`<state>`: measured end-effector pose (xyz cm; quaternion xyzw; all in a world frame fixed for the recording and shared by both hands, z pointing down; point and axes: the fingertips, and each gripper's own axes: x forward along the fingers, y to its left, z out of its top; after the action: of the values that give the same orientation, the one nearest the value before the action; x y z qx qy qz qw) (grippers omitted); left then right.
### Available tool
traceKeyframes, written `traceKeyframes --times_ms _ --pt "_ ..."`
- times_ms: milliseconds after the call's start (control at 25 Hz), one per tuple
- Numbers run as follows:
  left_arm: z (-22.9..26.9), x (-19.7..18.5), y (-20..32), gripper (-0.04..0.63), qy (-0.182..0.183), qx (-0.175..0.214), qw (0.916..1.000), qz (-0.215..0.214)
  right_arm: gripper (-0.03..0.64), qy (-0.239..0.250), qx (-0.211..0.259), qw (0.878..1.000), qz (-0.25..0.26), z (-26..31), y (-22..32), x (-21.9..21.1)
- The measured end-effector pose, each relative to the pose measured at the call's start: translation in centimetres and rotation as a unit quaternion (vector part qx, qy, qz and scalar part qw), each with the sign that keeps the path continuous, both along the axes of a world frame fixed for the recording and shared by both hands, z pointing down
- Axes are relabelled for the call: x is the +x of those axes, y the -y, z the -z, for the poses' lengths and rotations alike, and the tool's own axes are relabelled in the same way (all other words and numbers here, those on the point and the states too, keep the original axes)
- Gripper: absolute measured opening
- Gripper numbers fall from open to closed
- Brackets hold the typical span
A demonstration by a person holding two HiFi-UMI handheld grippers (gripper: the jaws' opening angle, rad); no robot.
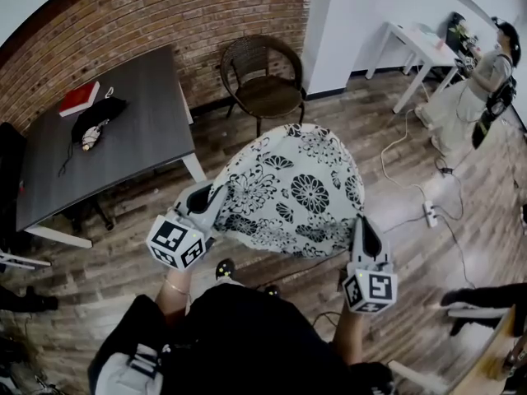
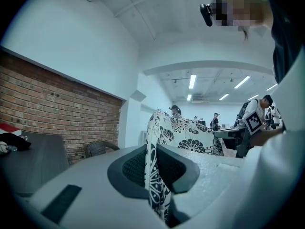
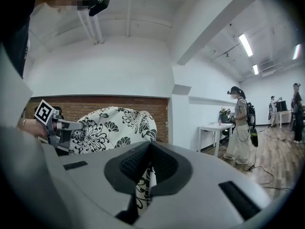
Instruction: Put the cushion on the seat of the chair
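Observation:
A white cushion (image 1: 296, 192) with a black flower print hangs in the air between my two grippers, above the wooden floor. My left gripper (image 1: 207, 202) is shut on the cushion's left edge, and the fabric (image 2: 153, 175) runs between its dark pads. My right gripper (image 1: 363, 230) is shut on the cushion's right edge, where the fabric (image 3: 144, 182) is pinched in its jaws. The brown wicker chair (image 1: 262, 76) stands beyond the cushion by the brick wall, its seat (image 1: 268, 95) bare.
A dark table (image 1: 115, 134) with a red book (image 1: 79, 99) and a black bag (image 1: 97, 118) stands at the left. A white table (image 1: 418, 49) and a standing person (image 1: 473, 85) are at the far right. Cables and a power strip (image 1: 429, 213) lie on the floor at the right.

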<state>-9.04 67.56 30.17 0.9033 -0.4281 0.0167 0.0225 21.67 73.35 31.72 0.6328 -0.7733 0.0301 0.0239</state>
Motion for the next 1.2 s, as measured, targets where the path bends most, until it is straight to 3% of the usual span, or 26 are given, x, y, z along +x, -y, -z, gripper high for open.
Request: traceKeyframes --times_ms 480,960,1200 --pt "-0.2 -0.1 0.2 0.027 -0.018 -0.006 0.9998 -0.010 0.002 0.001 0.008 1.000 -0.013 0.8 -0.8 -0.7" --pt "-0.4 0.1 0.3 0.027 -0.007 -0.021 0.9997 -0.005 0.002 0.022 -0.004 1.000 -0.011 0.0 -1.3 -0.5" --pt "-1.2 0.9 1.9 0.027 -0.003 -0.029 0.9992 -0.028 0.002 0.024 -0.015 0.999 -0.033 -0.7 -0.9 -0.2"
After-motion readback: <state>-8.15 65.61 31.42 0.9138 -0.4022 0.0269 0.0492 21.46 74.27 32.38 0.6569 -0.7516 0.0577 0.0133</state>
